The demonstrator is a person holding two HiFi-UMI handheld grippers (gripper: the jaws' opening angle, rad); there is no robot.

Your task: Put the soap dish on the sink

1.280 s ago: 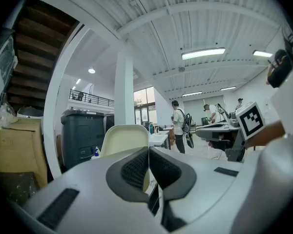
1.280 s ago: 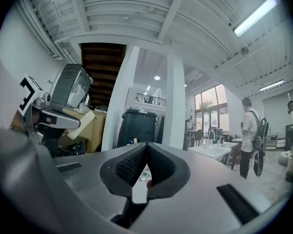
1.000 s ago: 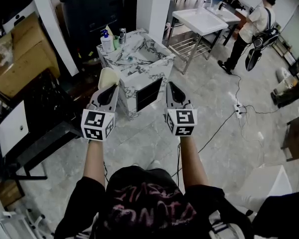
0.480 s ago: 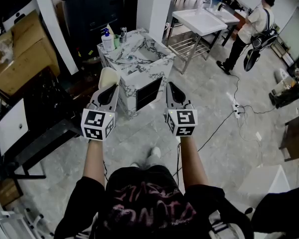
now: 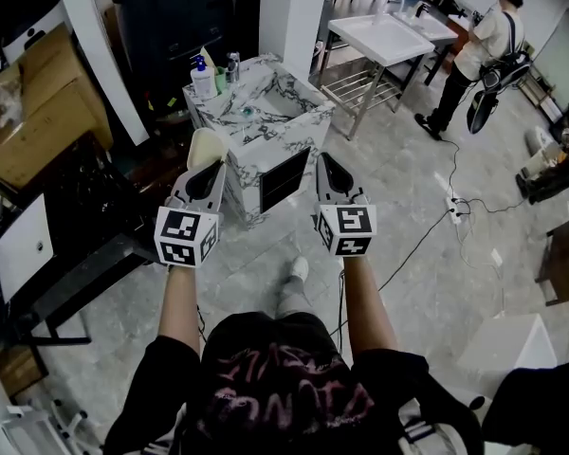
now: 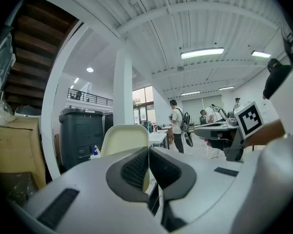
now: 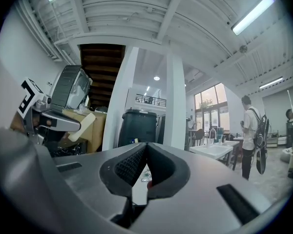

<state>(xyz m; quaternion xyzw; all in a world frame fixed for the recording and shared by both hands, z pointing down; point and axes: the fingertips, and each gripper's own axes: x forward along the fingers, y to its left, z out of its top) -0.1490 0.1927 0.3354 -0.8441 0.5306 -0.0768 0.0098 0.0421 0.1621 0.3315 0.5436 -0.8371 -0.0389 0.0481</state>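
Observation:
The cream soap dish (image 5: 206,147) sticks up from my left gripper (image 5: 208,168), which is shut on its lower edge; in the left gripper view the soap dish (image 6: 123,139) rises just behind the closed jaws. My right gripper (image 5: 325,165) is shut with nothing in it, held level with the left and a little to its right. The marble-patterned sink (image 5: 266,114) stands on the floor just ahead of both grippers, its basin open on top. From the right gripper view the soap dish (image 7: 81,125) shows at the left edge.
Soap bottles (image 5: 205,80) stand on the marble sink's back left corner. A white sink on a steel frame (image 5: 378,40) is behind it, with a person (image 5: 478,47) beside it. Cardboard boxes (image 5: 38,112) and a dark bin (image 5: 175,17) are at left. A cable (image 5: 427,230) crosses the floor.
Both grippers keep their pose and grip. The wearer's foot has stepped forward below the grippers, and the sink sits slightly nearer.

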